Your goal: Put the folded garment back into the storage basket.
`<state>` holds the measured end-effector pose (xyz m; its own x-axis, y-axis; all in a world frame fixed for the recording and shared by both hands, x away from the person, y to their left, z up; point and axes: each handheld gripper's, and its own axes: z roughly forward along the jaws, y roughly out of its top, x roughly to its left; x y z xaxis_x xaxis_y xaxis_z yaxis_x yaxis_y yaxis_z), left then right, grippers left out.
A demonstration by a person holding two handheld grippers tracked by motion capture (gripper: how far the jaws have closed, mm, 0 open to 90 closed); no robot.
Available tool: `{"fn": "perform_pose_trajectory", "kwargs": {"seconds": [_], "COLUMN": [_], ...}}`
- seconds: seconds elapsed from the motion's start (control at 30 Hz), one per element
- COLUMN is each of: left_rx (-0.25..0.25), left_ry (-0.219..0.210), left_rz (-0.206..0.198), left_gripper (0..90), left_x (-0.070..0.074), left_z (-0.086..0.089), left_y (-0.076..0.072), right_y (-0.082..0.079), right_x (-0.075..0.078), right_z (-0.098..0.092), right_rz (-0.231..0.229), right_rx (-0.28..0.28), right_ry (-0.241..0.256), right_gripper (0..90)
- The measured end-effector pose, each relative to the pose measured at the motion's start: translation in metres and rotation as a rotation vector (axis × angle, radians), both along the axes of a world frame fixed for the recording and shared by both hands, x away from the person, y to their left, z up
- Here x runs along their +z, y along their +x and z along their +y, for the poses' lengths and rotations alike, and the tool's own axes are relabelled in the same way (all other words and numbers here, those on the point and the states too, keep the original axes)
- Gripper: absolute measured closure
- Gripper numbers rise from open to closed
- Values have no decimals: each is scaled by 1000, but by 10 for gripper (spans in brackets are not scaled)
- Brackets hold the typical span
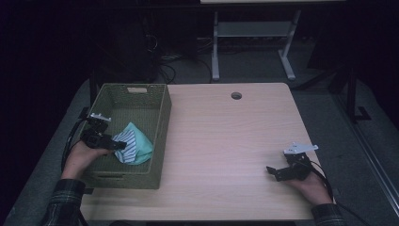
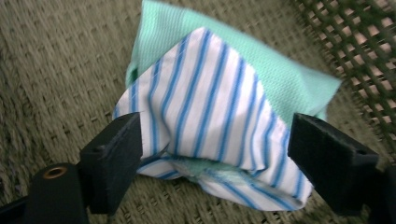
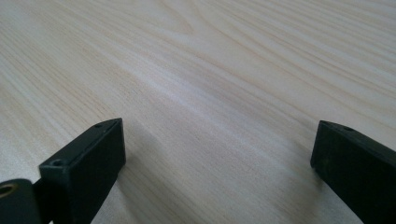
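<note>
High view is dim and underexposed; room beyond the table (image 1: 226,141) falls to near black, purple tint in the dark corners. Tabletop is evenly lit, no glare, only soft faint shadows. Left gripper view is brighter: striped cloth (image 2: 205,121) is fairly sharp, the basket (image 2: 359,42) mesh at upper right is blurred. Right gripper view is bright, with soft sheen on the wood grain and soft near-jaw edges.

Basket (image 1: 160,113) on the table's (image 1: 226,141) left side, folded cloths (image 1: 134,143) inside, left gripper (image 1: 118,145) over them; right gripper (image 1: 272,172) far right.
</note>
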<state>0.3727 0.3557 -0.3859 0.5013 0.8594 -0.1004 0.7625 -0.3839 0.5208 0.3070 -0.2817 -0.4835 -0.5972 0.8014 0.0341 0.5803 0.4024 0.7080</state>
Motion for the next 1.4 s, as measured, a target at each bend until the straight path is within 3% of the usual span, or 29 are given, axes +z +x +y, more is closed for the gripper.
{"fn": "perform_pose_trajectory", "kwargs": {"seconds": [0.17, 0.33, 0.6, 1.13, 1.4], "left_rx": [3, -29, -85, -142, -177], "left_ry": [-25, -46, -96, -154, -193], "left_rz": [-58, -105, -165, -214, -232], "left_gripper": [132, 132, 133, 135, 136], "left_x": [9, 26, 48, 58, 55], "left_z": [-8, -24, -61, -127, -162], "left_y": [-4, -7, -9, -7, -7], "right_y": [0, 0, 0, 0, 0], "right_x": [0, 0, 0, 0, 0], "right_z": [0, 0, 0, 0, 0], "right_rz": [1, 1, 5, 1, 1], "right_rx": [-1, 0, -3, 0, 1], "right_ry": [1, 0, 2, 1, 0], "right_gripper": [29, 29, 29, 29, 29]}}
